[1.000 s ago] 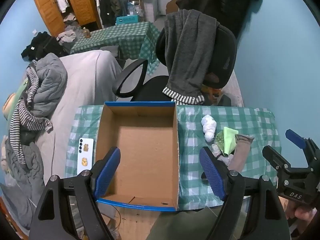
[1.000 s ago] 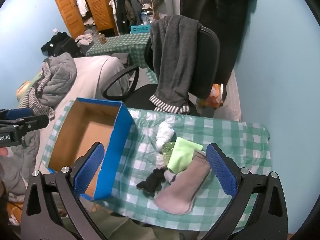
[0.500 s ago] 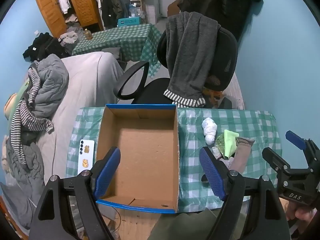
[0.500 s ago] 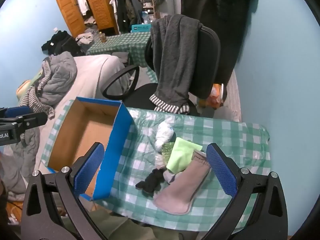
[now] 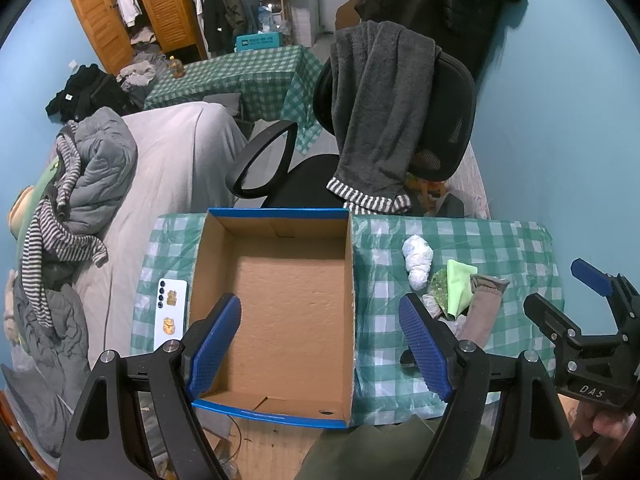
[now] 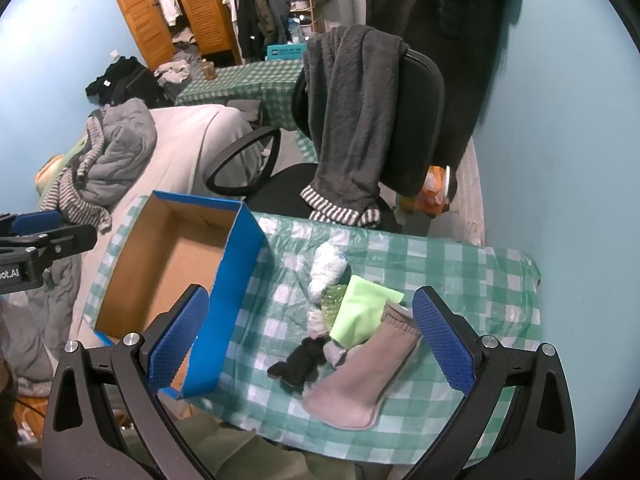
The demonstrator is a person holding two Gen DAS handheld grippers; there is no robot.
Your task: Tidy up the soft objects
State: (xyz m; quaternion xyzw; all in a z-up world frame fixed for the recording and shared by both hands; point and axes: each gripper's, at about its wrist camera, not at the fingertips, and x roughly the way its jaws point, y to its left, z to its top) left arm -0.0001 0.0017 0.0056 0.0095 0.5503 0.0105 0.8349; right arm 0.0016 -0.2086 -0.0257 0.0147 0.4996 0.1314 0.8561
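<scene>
An empty cardboard box (image 5: pixel 280 304) with blue outer walls (image 6: pixel 232 308) sits on the green checked table. Right of it lies a pile of soft things: a white bundle (image 6: pixel 326 272), a light green cloth (image 6: pixel 360 312), a taupe sock (image 6: pixel 360 376) and a black item (image 6: pixel 298 364). The pile also shows in the left wrist view (image 5: pixel 452 292). My left gripper (image 5: pixel 320 344) is open and empty above the box's near part. My right gripper (image 6: pixel 308 350) is open and empty above the pile.
A white phone (image 5: pixel 170 308) lies on the table left of the box. An office chair (image 5: pixel 400 128) draped with a grey garment stands behind the table. A bed with grey clothes (image 5: pixel 92 184) is at the left. The blue wall is close on the right.
Both grippers have risen or drawn back very slightly; the view shifts a little. Nothing was taken hold of or moved on the table.
</scene>
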